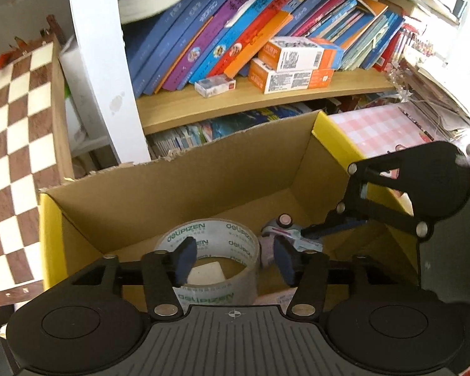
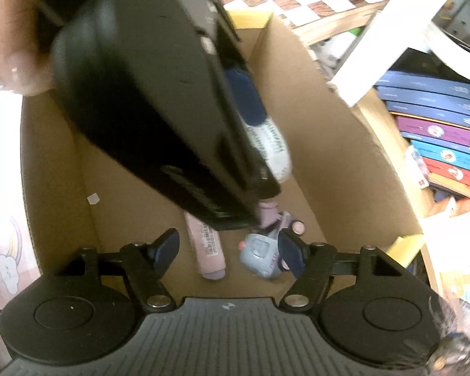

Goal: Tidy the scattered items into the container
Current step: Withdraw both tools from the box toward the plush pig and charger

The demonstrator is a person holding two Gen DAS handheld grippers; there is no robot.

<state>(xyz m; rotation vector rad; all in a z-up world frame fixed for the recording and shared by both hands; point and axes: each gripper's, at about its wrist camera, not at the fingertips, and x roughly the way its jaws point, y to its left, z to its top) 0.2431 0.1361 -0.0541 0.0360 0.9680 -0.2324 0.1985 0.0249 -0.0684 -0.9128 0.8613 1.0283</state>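
Note:
A cardboard box [image 1: 178,185] with yellow outer sides holds several items. In the left wrist view a roll of clear tape [image 1: 222,250] lies in the box with a white eraser [image 1: 206,272] inside its ring. My left gripper [image 1: 232,261] is open just above the roll, one finger inside the ring and one outside. A small grey-blue and pink gadget [image 1: 285,228] lies beside the roll. My right gripper [image 2: 227,252] is open and empty over the box floor [image 2: 134,206], above a pink tube [image 2: 208,250] and the gadget [image 2: 260,258]. The left gripper's body hides much of the right wrist view.
A wooden shelf [image 1: 250,94] with leaning books and orange-white cartons [image 1: 293,62] stands behind the box. A chessboard [image 1: 12,163] leans at the left. A pink checked box [image 1: 379,128] sits at the right, next to the box's wall.

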